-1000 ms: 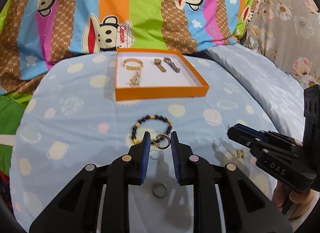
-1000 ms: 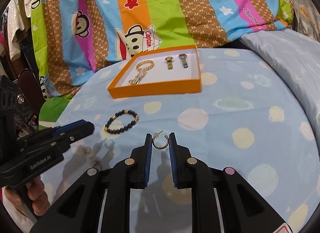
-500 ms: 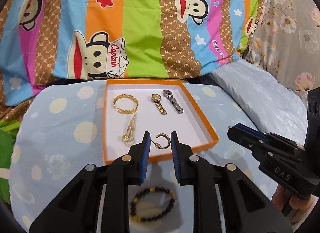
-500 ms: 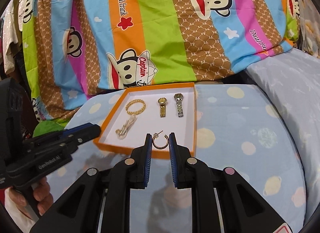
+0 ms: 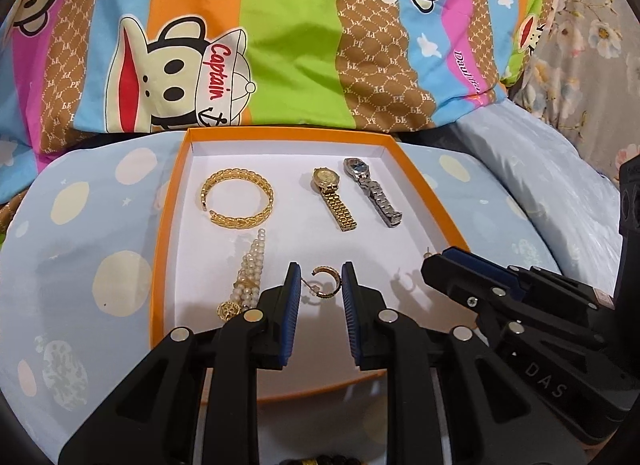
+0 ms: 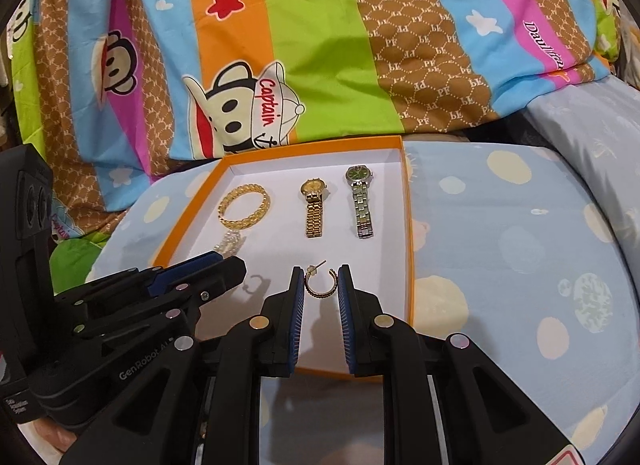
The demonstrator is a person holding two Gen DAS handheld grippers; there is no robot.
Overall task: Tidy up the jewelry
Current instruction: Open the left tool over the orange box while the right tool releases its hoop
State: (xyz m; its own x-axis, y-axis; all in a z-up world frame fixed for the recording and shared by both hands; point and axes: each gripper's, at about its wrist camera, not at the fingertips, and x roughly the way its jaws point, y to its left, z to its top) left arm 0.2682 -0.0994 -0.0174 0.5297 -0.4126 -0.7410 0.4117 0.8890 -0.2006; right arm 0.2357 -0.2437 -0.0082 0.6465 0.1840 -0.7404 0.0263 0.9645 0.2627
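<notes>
An orange tray (image 5: 163, 225) (image 6: 407, 225) with a white floor lies on the spotted blue sheet. In it are a gold bangle (image 5: 237, 198) (image 6: 243, 206), a pearl piece (image 5: 248, 269), a gold watch (image 5: 334, 199) (image 6: 314, 205) and a silver watch (image 5: 372, 191) (image 6: 361, 201). My left gripper (image 5: 320, 285) is shut on a gold hoop earring (image 5: 328, 282) above the tray's near half. My right gripper (image 6: 320, 283) is shut on a matching gold hoop earring (image 6: 320, 283), also over the tray. Each gripper shows beside the other.
A striped cartoon-monkey quilt (image 5: 280, 37) rises just behind the tray. A dark beaded bracelet (image 5: 316, 461) lies on the sheet at the bottom edge of the left wrist view. A pale blue pillow (image 5: 540, 185) and floral fabric (image 5: 580, 45) are at the right.
Both grippers have carried their earrings forward from the open sheet to above the tray. The beaded bracelet has slipped below the left fingers. The jaws kept their hold.
</notes>
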